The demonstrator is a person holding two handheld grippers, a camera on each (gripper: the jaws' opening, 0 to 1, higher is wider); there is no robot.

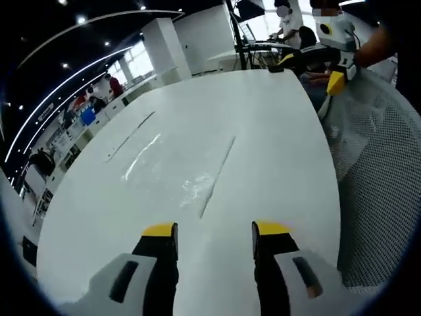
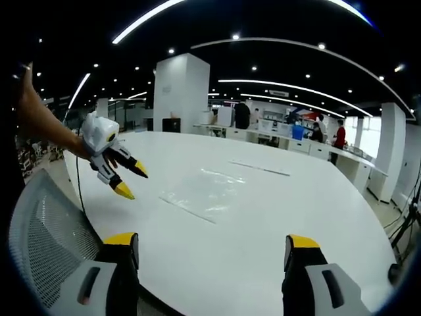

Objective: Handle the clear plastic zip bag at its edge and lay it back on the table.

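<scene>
A broad white table (image 1: 263,125) spreads ahead of both grippers, glossy and curved at its edge, inside a large open office with a dark ceiling, strip lights, white pillars and rows of desks along the far walls. One clear plastic zip bag (image 2: 200,191) lies flat on it. In the left gripper view the bag (image 1: 177,168) sits just ahead of the jaws, its sealed edge a thin dark line running away from them. In the right gripper view it lies ahead and slightly left of centre, well apart from the jaw tips.

The left gripper (image 1: 215,232) hovers over the table with its two yellow-tipped jaws spread apart and nothing between them; in the right gripper view it (image 2: 131,181) hangs to the left, jaws parted, held by a hand. The right gripper (image 2: 212,242) is likewise wide open and empty.

One mesh-backed chair (image 2: 46,230) stands beside the table edge. Several people sit or stand at distant desks.
</scene>
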